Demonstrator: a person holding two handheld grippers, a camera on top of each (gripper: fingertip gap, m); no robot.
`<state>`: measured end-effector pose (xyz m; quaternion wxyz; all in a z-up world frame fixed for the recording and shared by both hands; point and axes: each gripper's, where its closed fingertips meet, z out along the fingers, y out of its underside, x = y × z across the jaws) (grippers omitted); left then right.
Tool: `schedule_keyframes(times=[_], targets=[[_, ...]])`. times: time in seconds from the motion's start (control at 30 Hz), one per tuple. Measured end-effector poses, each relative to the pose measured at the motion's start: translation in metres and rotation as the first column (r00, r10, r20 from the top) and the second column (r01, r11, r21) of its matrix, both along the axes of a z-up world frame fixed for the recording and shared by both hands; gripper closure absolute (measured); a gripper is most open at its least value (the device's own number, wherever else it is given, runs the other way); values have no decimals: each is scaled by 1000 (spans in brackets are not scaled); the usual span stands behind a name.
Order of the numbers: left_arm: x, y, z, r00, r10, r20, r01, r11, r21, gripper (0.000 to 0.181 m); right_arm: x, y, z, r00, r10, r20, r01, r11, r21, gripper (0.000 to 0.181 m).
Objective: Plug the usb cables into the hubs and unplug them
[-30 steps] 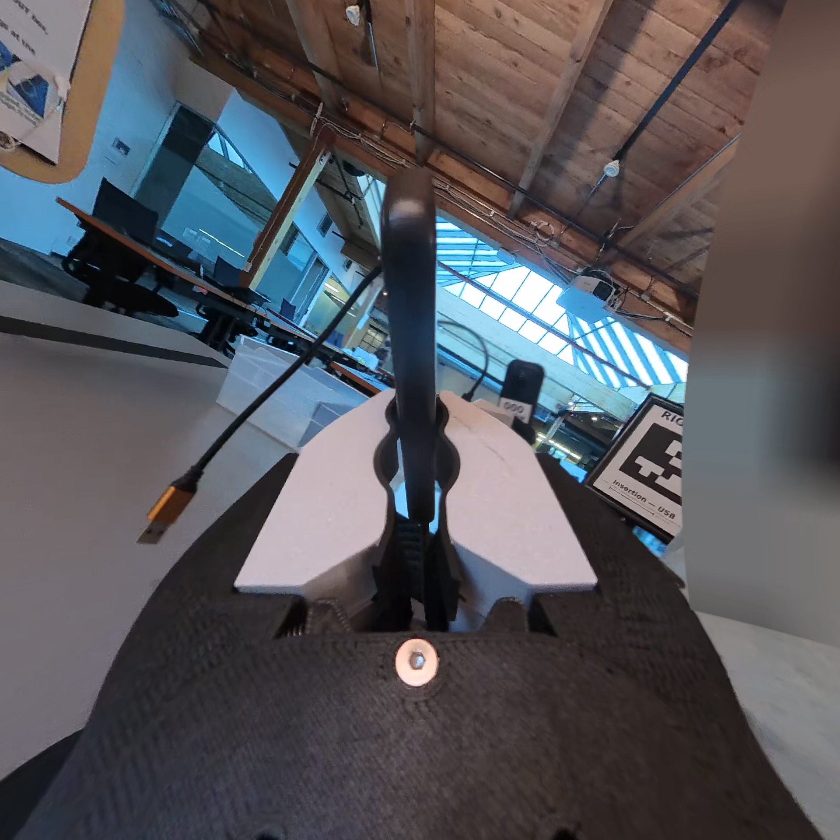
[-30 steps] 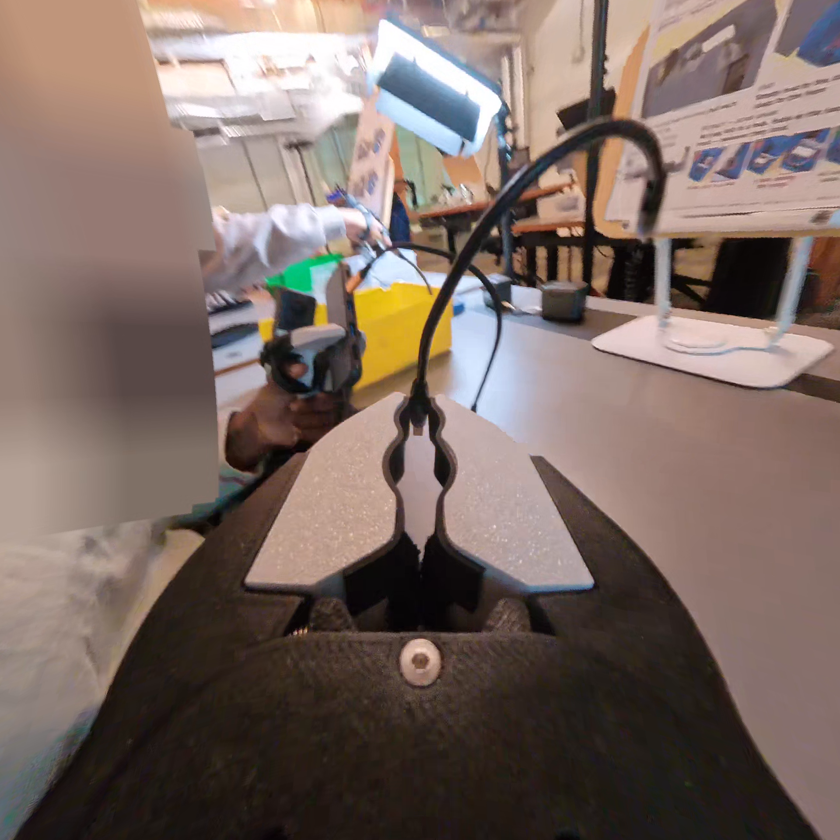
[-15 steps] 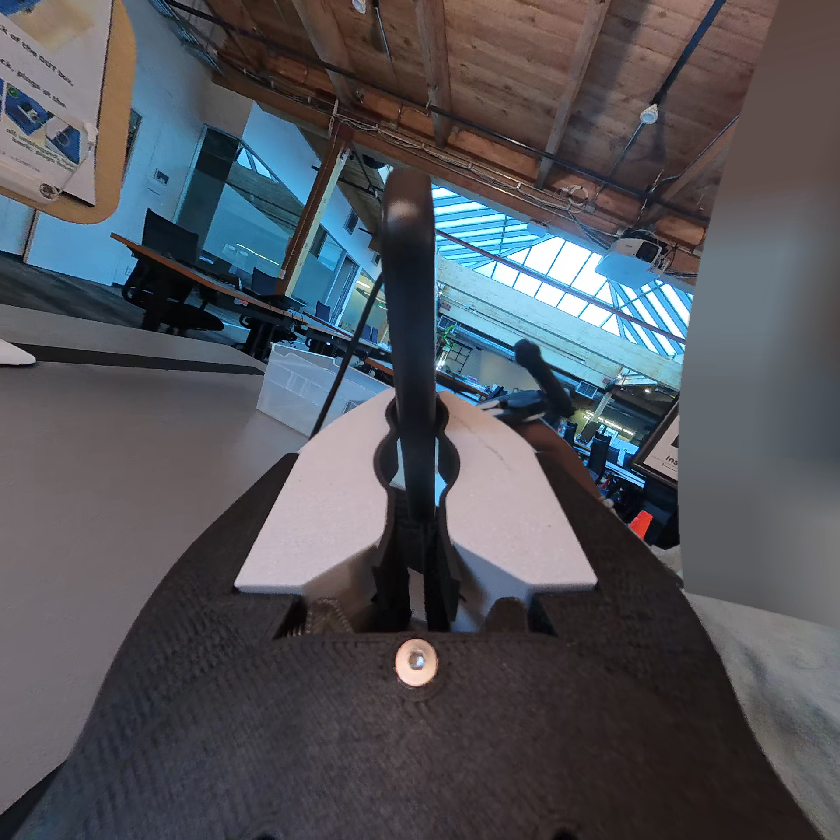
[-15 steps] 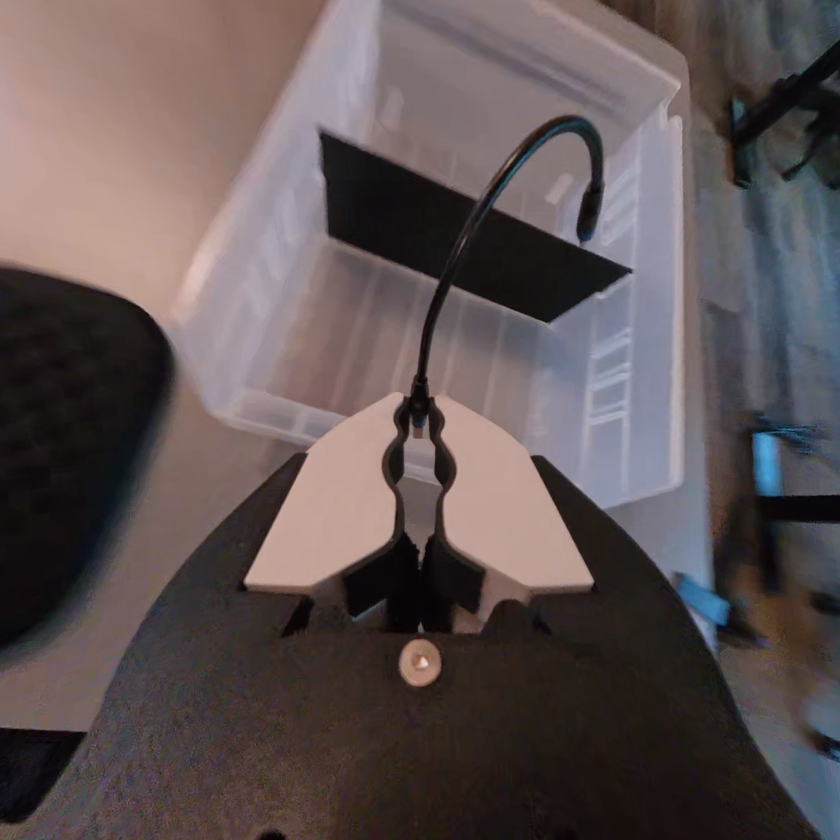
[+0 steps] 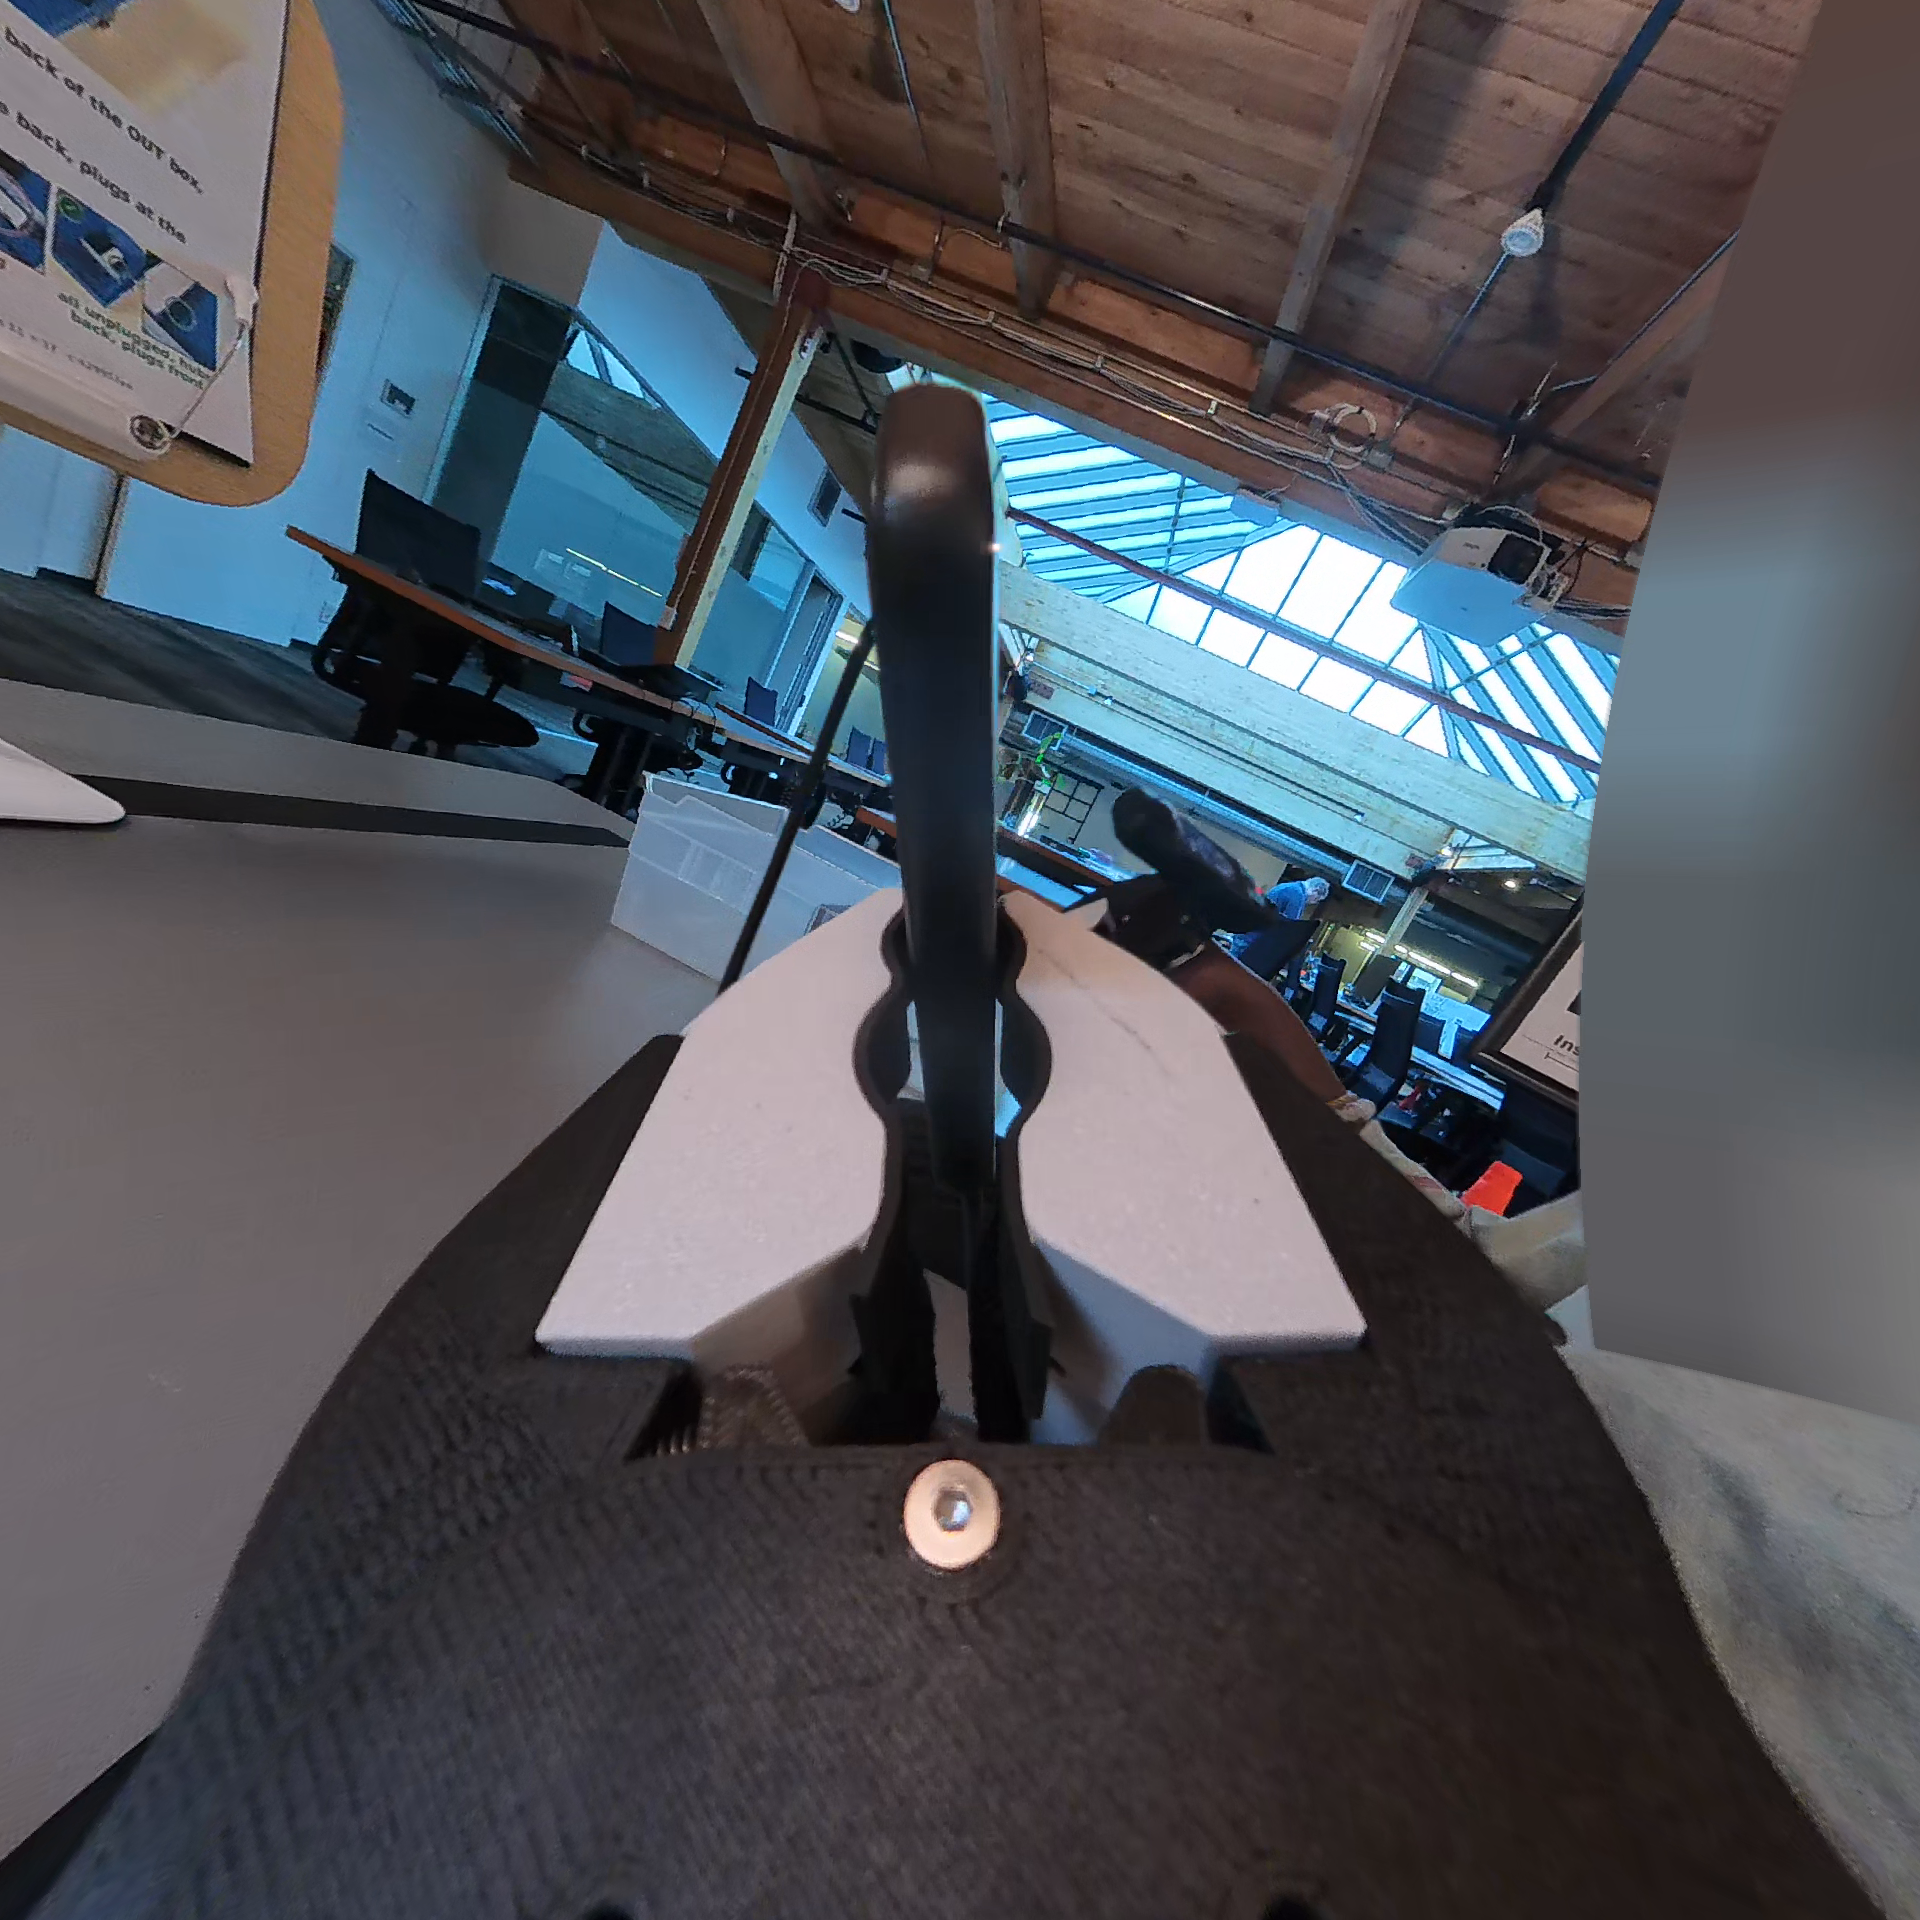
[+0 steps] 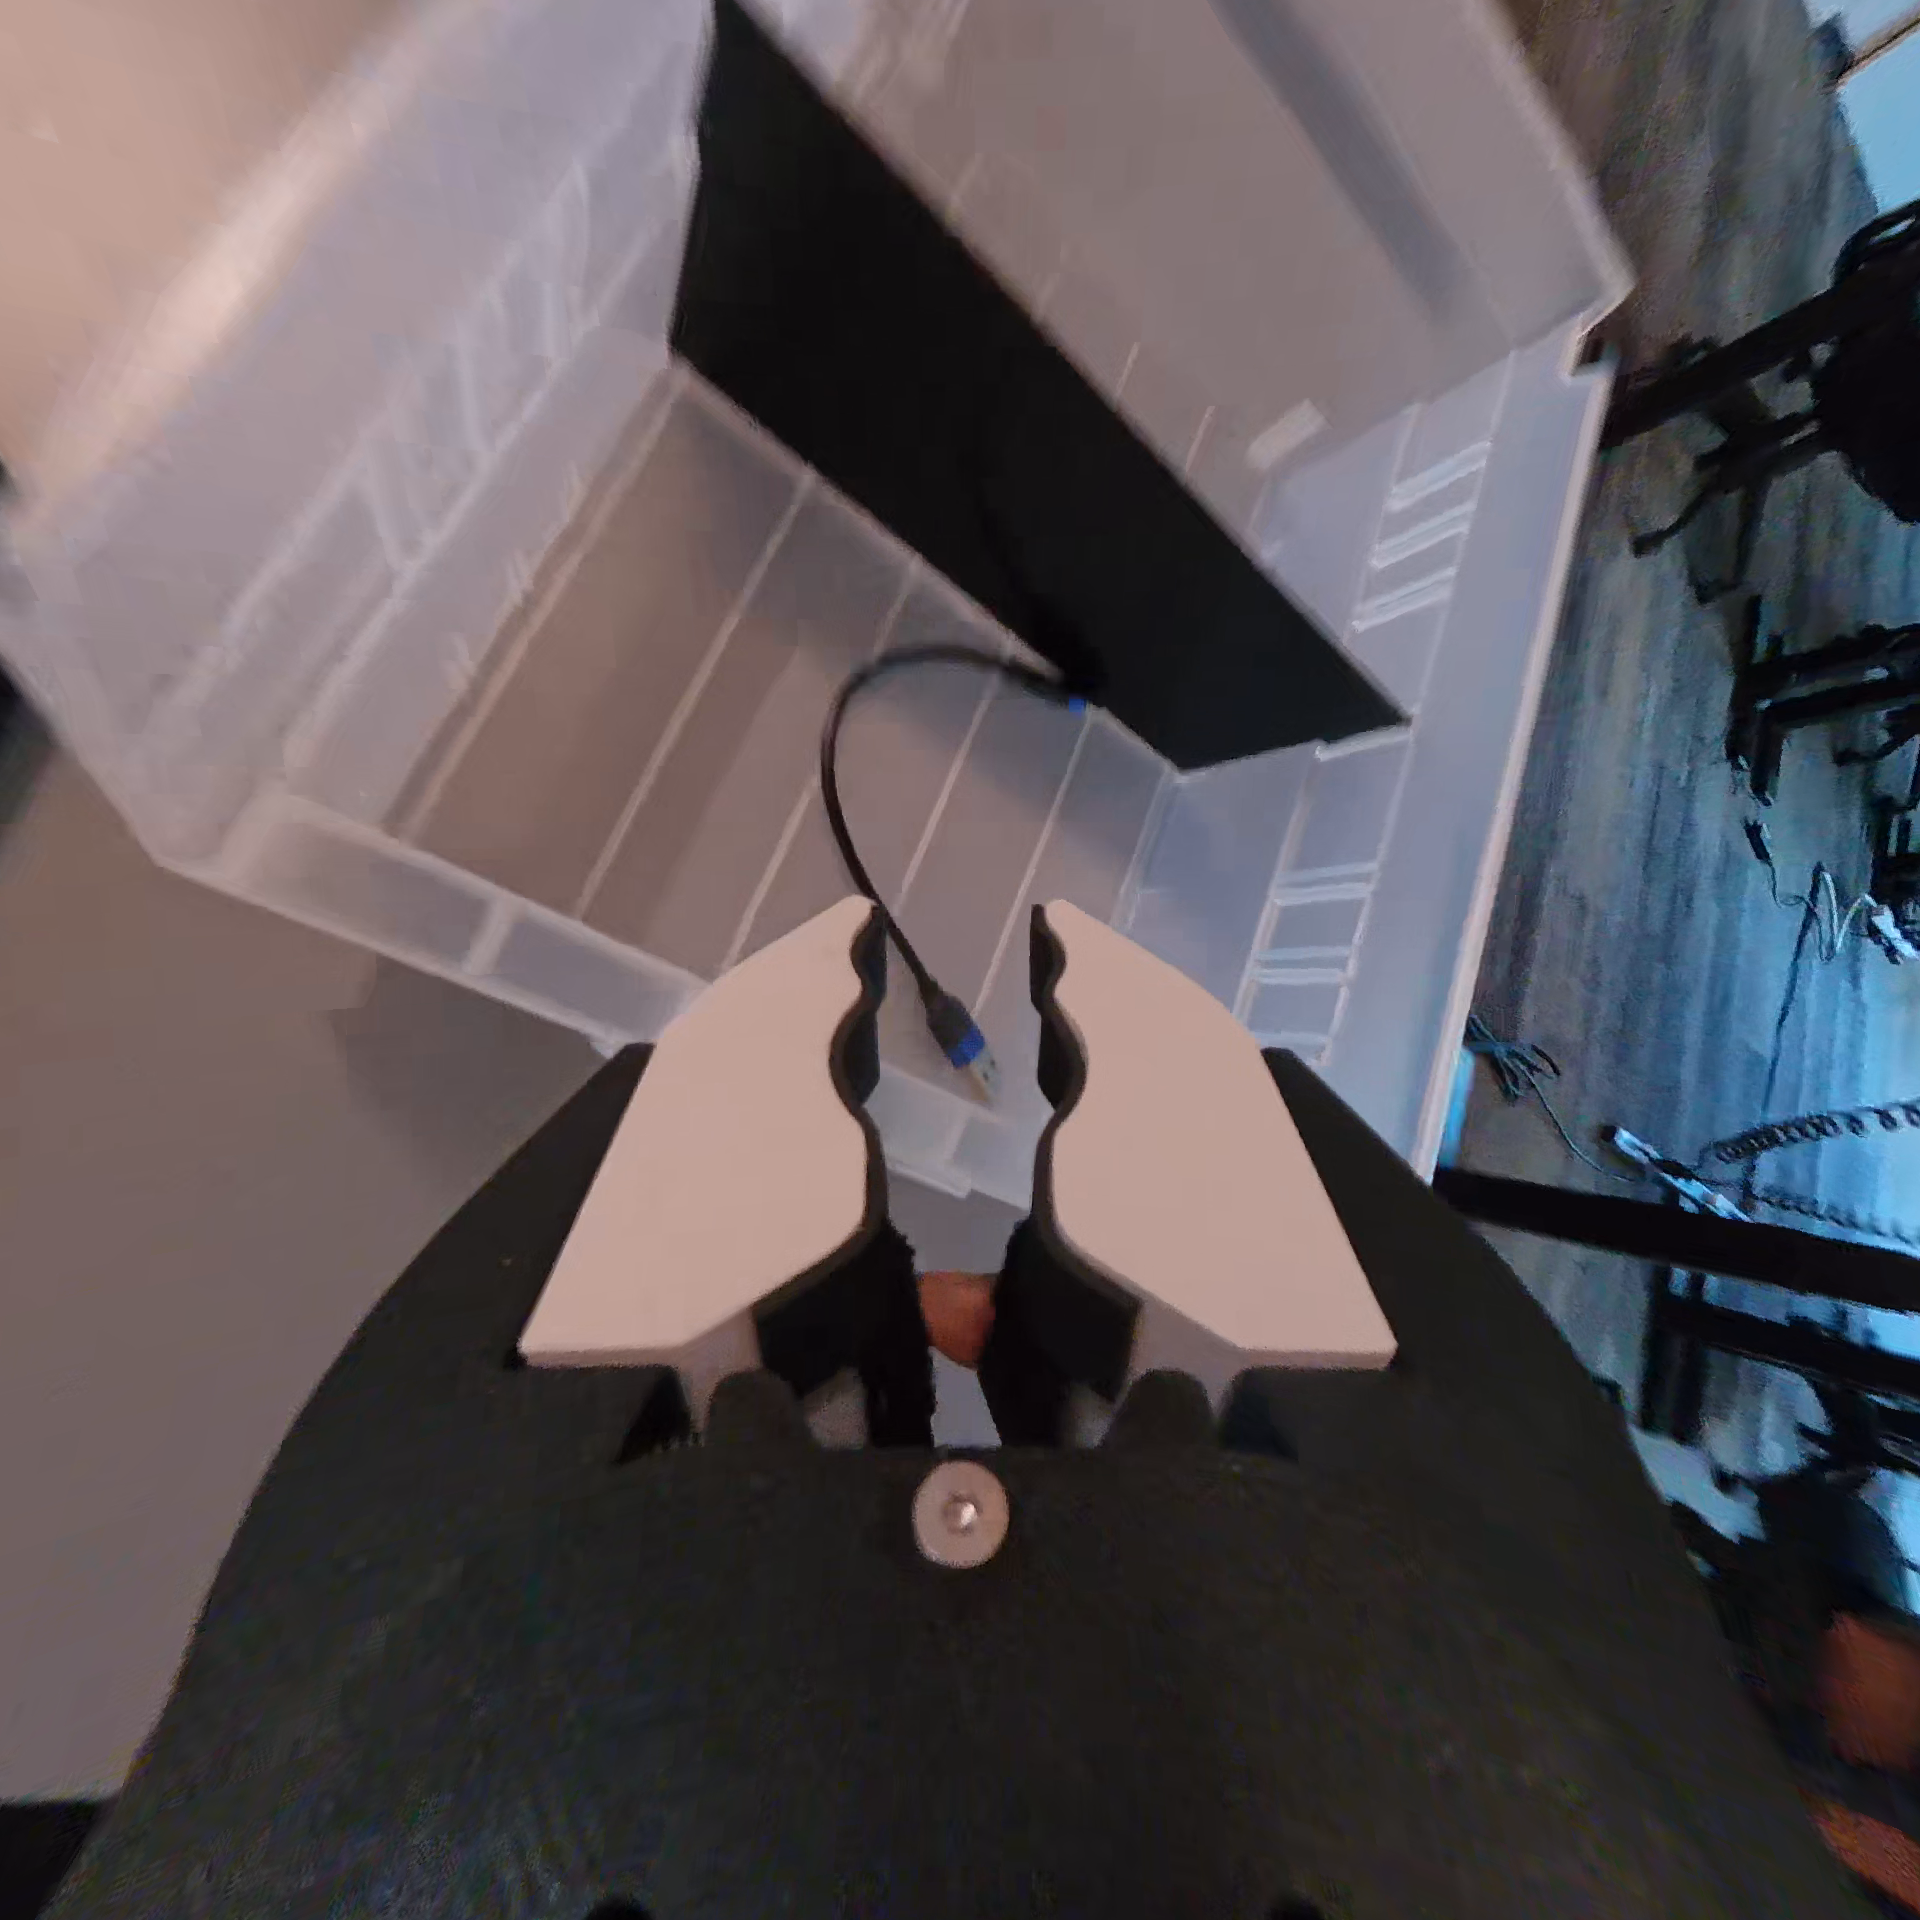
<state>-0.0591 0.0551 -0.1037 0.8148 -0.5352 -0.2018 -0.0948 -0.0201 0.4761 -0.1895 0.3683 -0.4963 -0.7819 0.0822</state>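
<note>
Over the bin: right tongs (image 6: 954, 914) stand wide apart, gripping nothing.
Cable (image 6: 847, 774): short, black, loose between and just beyond the tips, above the clear bin (image 6: 312, 540); its blue-collared plug (image 6: 961, 1049) points toward the near side.
Divider (image 6: 997, 436): black panel across the bin.
Left tongs (image 5: 948, 925): clamped narrow on a flat black hub (image 5: 935, 665), upright above the grey surface (image 5: 260, 1039).
</note>
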Motion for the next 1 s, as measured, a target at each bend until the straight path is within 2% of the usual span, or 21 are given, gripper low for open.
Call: schedule_keyframes(times=[0.03,0.1,0.13,0.17,0.2,0.27,0.3,0.33,0.43,0.53,0.6,0.67,0.77,0.83,0.93,1.0], targets=[[0,1,-1,1000,3,-4,-3,1000,-8,169,-5,-9,8,998,6,-64,-8,999,-36,155],[1,3,-3,1000,8,-16,-8,1000,-28,169,-17,-50,34,969,63,-241,-110,976,-190,158],[1,4,-4,1000,10,-21,-11,999,-39,169,-23,-84,50,930,114,-349,-226,927,-300,162],[1,5,-5,1000,12,-27,-13,999,-50,169,-25,-123,70,872,169,-459,-376,832,-408,164],[2,7,-6,999,12,-34,-14,998,-61,169,-21,-165,90,800,218,-559,-532,689,-493,166],[5,9,-6,998,10,-57,-15,997,-79,169,-6,-239,117,676,280,-682,-733,350,-583,167],[6,10,-6,998,6,-70,-12,996,-85,169,1,-270,119,644,317,-697,-764,209,-611,164],[9,11,-6,996,-1,-84,-7,996,-91,169,6,-298,116,626,358,-692,-764,106,-636,156],[16,16,-6,993,-33,-115,21,994,-106,169,3,-362,108,599,405,-691,-731,-75,-678,149],[23,20,-7,988,-71,-139,54,991,-120,169,-11,-394,118,620,315,-719,-682,-237,-692,152],[28,22,-7,984,-100,-151,80,988,-130,169,-17,-407,120,624,308,-718,-654,-296,-696,152],[32,25,-9,980,-125,-155,102,984,-146,169,-18,-413,124,603,300,-739,-660,-333,-673,168],[39,26,-7,972,-159,-171,136,981,-136,169,-15,-413,126,560,293,-775,-694,-346,-632,170],[41,27,-6,969,-167,-182,143,980,-138,169,-12,-412,126,555,298,-777,-691,-355,-630,171],[44,24,3,966,-146,-213,131,988,-80,156,-11,-413,119,555,332,-762,-689,-329,-645,173],[40,20,5,971,-137,-197,126,990,-65,166,-9,-414,117,553,337,-762,-688,-332,-646,173]])
